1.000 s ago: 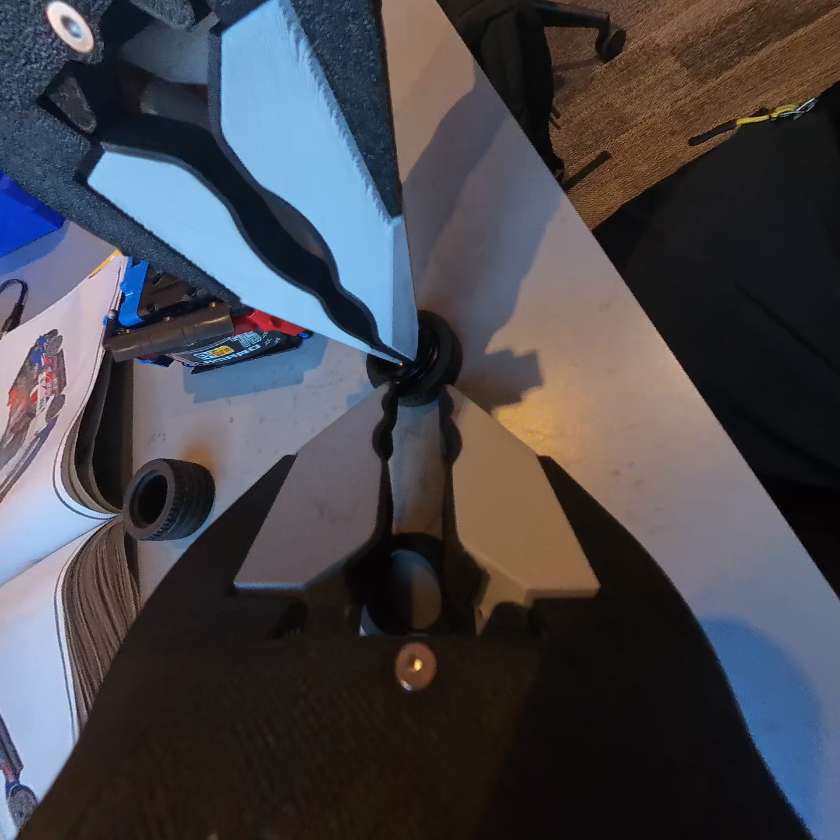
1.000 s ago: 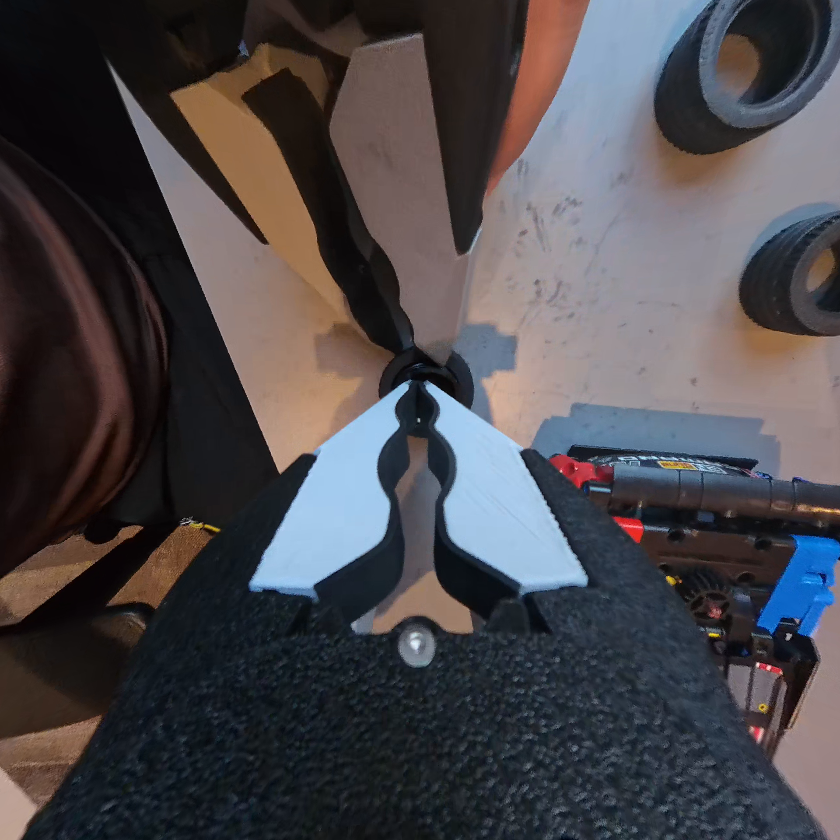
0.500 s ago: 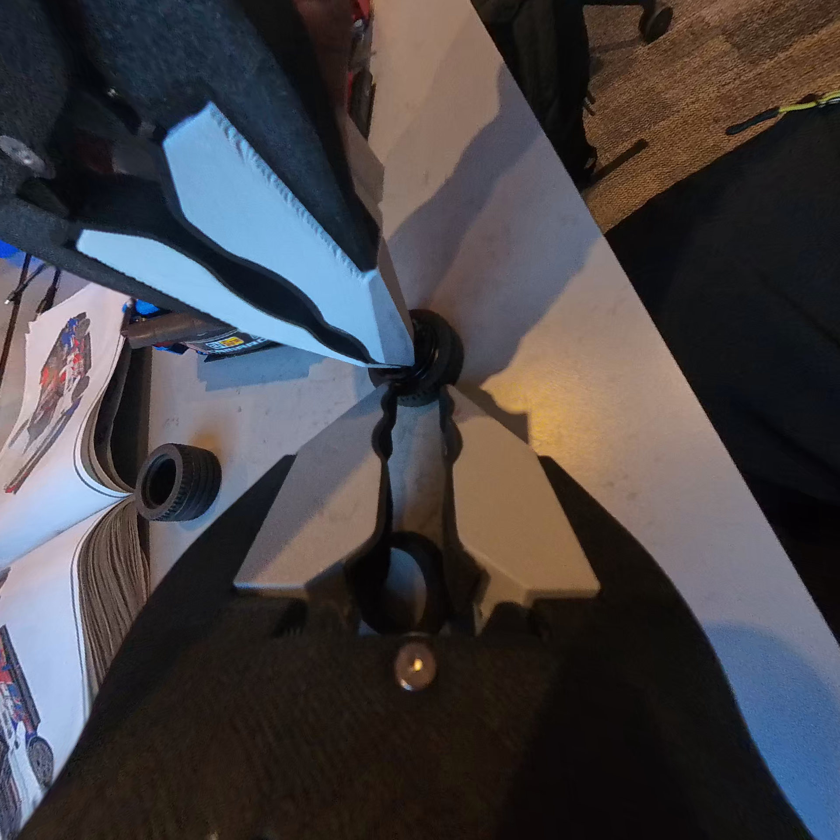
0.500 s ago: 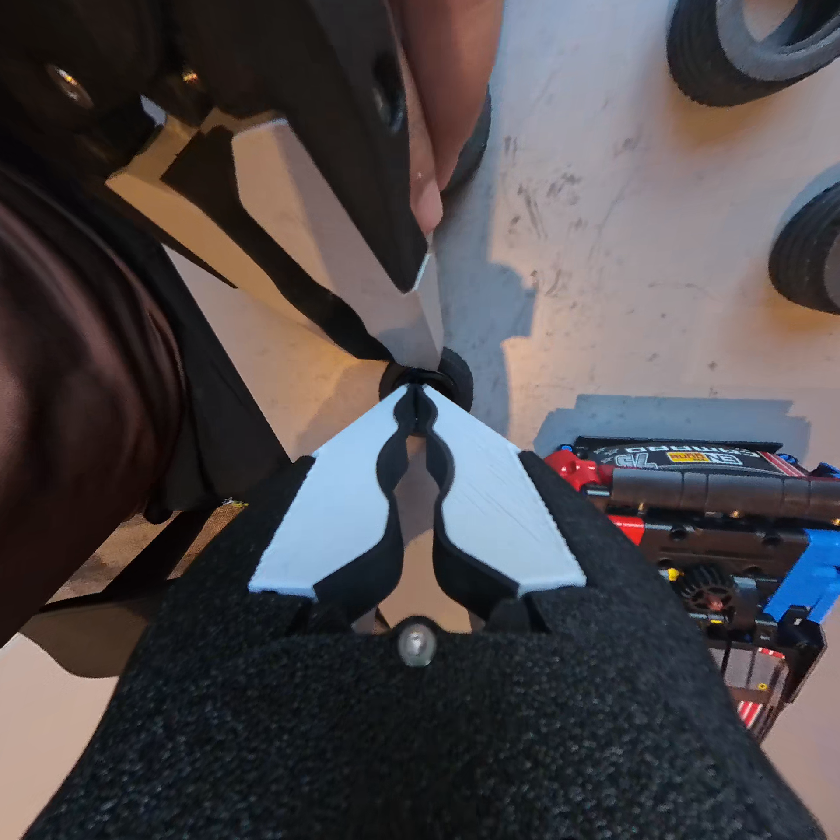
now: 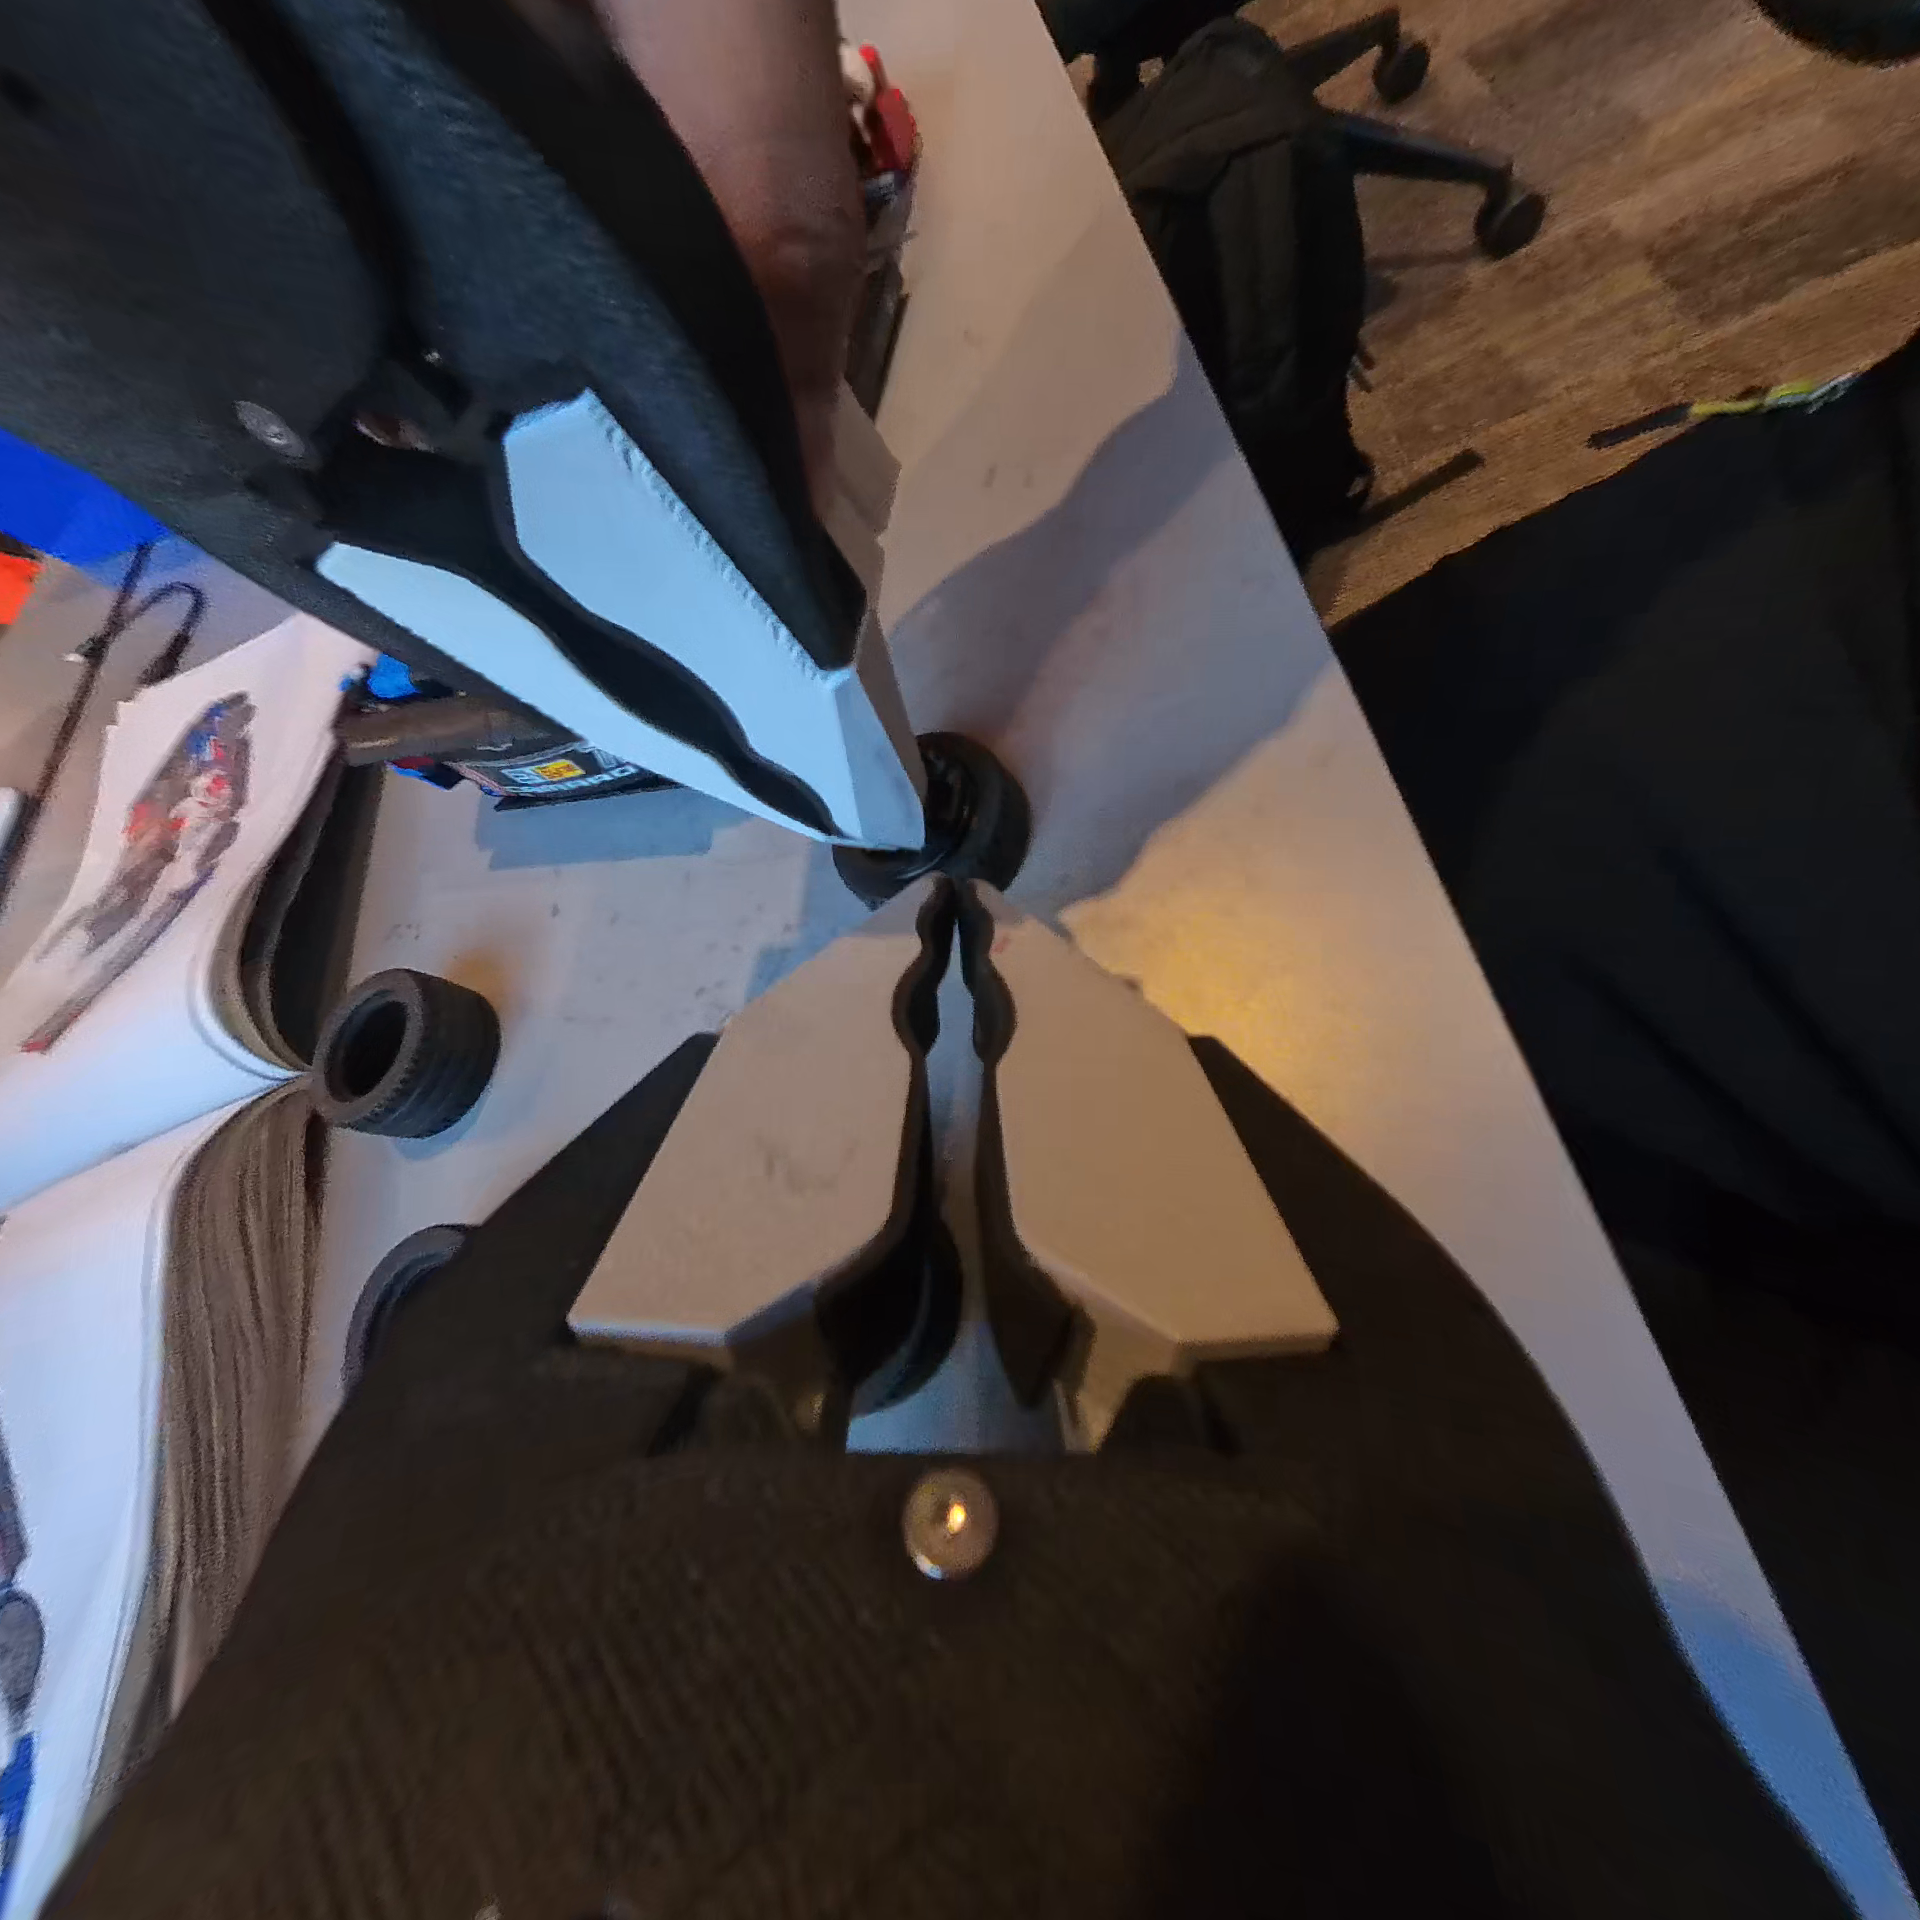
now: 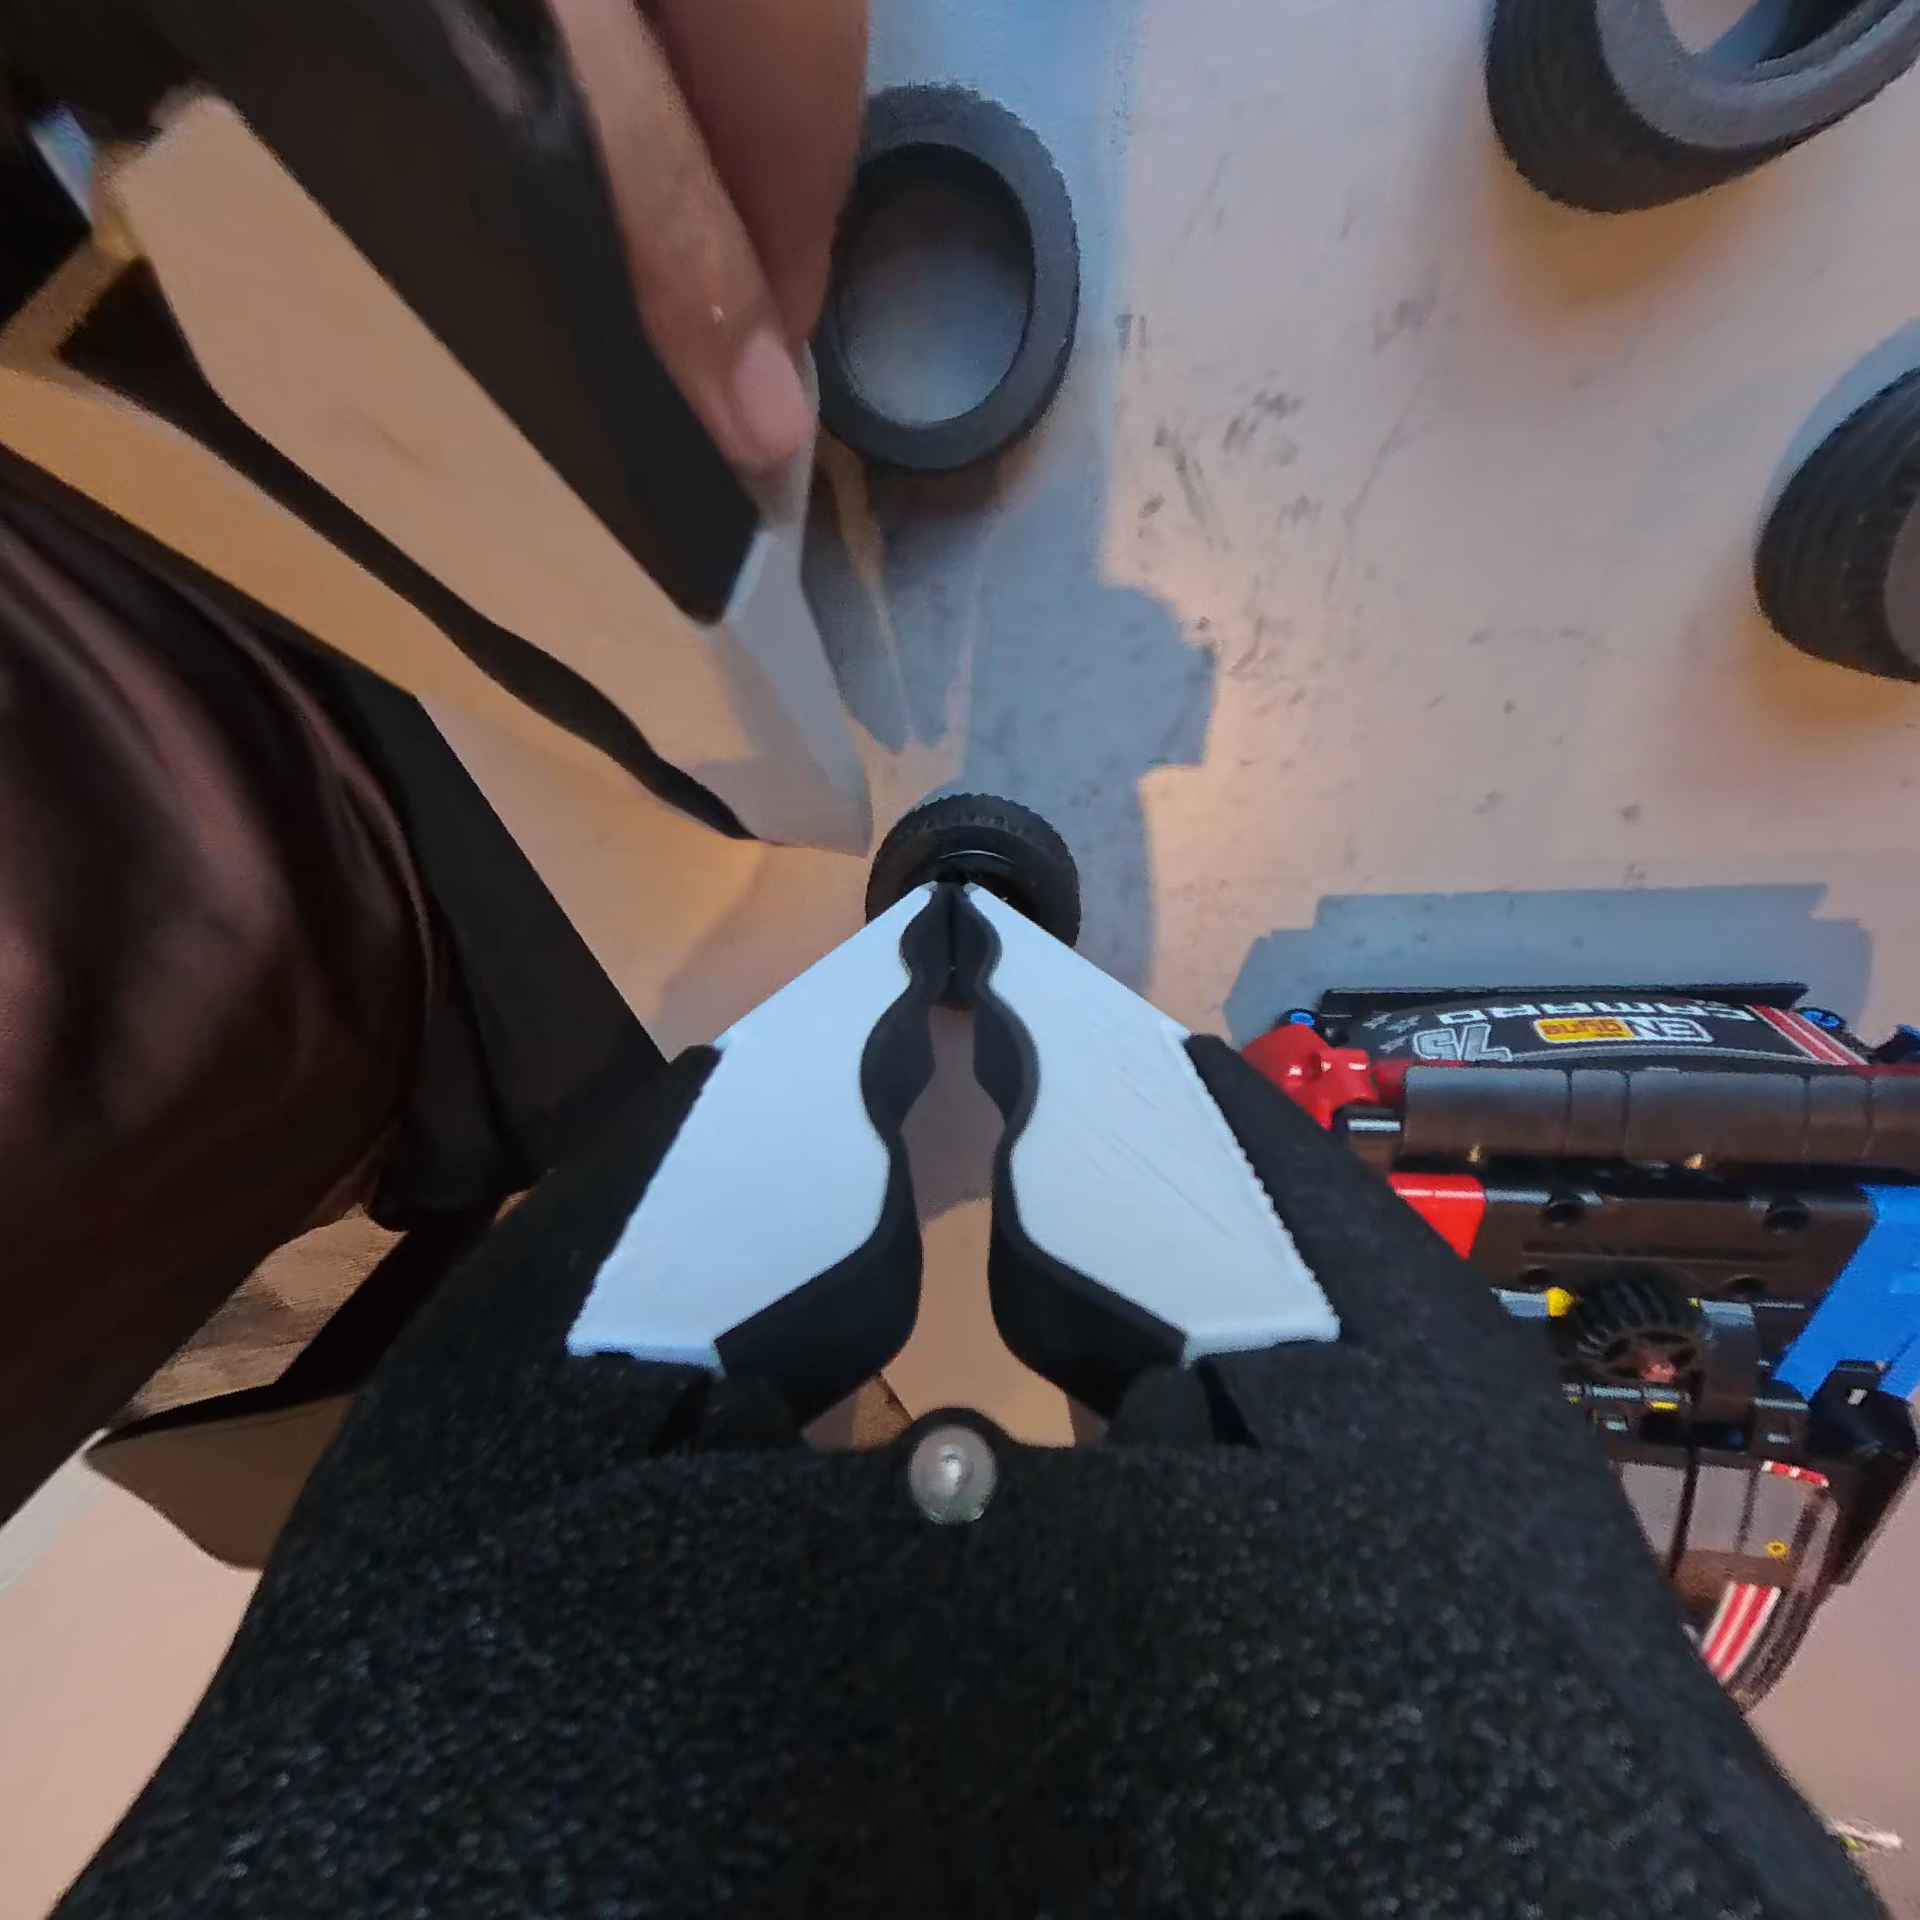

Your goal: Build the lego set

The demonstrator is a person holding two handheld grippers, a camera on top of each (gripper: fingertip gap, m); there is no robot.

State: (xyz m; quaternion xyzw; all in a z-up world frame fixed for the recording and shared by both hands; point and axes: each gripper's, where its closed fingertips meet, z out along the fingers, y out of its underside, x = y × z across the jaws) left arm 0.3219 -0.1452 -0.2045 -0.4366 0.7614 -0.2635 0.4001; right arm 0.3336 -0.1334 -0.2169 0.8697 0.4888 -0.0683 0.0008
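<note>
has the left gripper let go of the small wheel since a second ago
Yes. In the right wrist view the left gripper has drawn back, up and left off the small wheel, which the right gripper still holds; the car chassis marks fixed ground.

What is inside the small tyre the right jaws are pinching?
A black rim sits in the small tyre; the right gripper pinches its edge. The jaws cover the hub, so its centre can't be seen.

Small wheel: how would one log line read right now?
right hand-held gripper: shut on small wheel | left hand-held gripper: shut, beside it | car chassis: on table
</note>
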